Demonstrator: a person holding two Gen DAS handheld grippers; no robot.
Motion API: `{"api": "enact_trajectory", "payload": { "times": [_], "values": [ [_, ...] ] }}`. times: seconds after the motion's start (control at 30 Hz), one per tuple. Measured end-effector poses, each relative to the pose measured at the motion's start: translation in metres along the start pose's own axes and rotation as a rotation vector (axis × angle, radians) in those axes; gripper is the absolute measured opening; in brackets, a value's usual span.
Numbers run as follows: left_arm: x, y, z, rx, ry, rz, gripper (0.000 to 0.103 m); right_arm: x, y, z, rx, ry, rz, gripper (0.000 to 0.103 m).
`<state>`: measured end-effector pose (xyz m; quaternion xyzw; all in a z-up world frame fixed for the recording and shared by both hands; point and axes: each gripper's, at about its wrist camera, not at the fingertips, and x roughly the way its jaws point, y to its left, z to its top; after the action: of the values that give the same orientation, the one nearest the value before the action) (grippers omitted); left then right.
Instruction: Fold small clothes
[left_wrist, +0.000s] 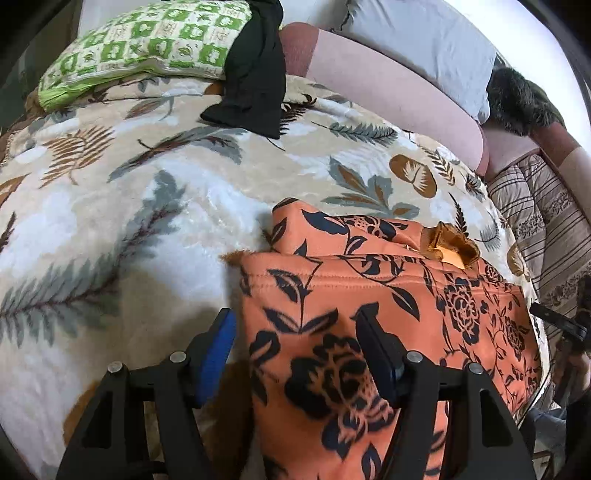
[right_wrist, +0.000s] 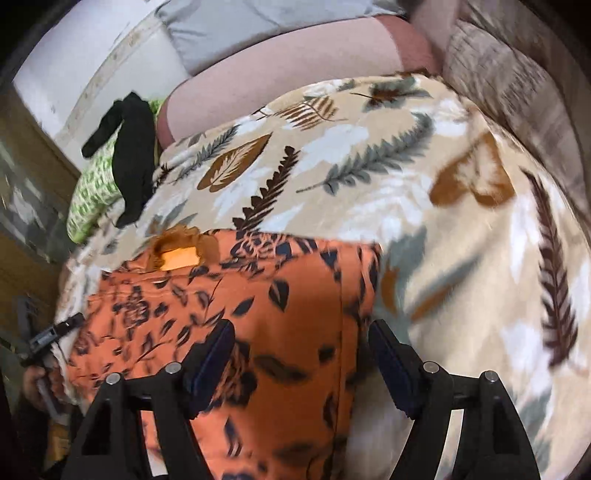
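A: Left wrist view: the left tongs (left_wrist: 297, 325) hang with jaws spread wide over the left edge of an orange floral garment (left_wrist: 369, 314), one blue-padded finger above the leaf-print blanket (left_wrist: 129, 221), the other above the cloth. Nothing is gripped between them.

B: And the garment's place?

A: It lies folded flat on the blanket covering the bed, close to the bed's near edge. A brown tag area (left_wrist: 448, 245) shows at its far edge, where the neckline is turned open.

B: Right wrist view: the right tongs (right_wrist: 301, 339) are likewise released, jaws apart above the garment's right portion (right_wrist: 258, 314). One finger sits over the orange cloth, the other near the garment's right edge, where it meets the blanket (right_wrist: 461, 240). This view is motion-blurred, so contact with the fabric cannot be told.

A: What lies toward the far side of the bed?

B: A black piece of clothing (left_wrist: 255, 70) is draped over a green-and-white patterned pillow (left_wrist: 147, 44) at the bed's far left corner, its lower end resting on the blanket. Beside it a pale pink bolster (left_wrist: 388, 88) runs along the far edge, with a grey pillow (left_wrist: 417, 44) behind it.

A: At the far right, a striped quilt (left_wrist: 543, 221) borders the blanket, and a dark furry item (left_wrist: 517, 99) rests past the bolster's end.

B: Each view catches the opposite tongs at its margin (left_wrist: 557, 325) (right_wrist: 51, 336).
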<state>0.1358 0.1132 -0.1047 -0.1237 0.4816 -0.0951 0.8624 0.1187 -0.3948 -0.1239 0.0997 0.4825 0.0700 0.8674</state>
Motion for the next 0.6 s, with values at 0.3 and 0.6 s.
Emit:
{"api": "enact_trajectory", "payload": {
  "times": [0.3,0.6],
  "values": [
    [0.012,0.002,0.004,0.028,0.006,0.008,0.018,0.021,0.012,0.008,-0.119,0.045,-0.112,0.020],
    [-0.032,-0.015,0.015,0.130,-0.139,-0.014,0.006,-0.013,0.020,0.010,-0.154,-0.048,-0.165,0.009]
  ]
}}
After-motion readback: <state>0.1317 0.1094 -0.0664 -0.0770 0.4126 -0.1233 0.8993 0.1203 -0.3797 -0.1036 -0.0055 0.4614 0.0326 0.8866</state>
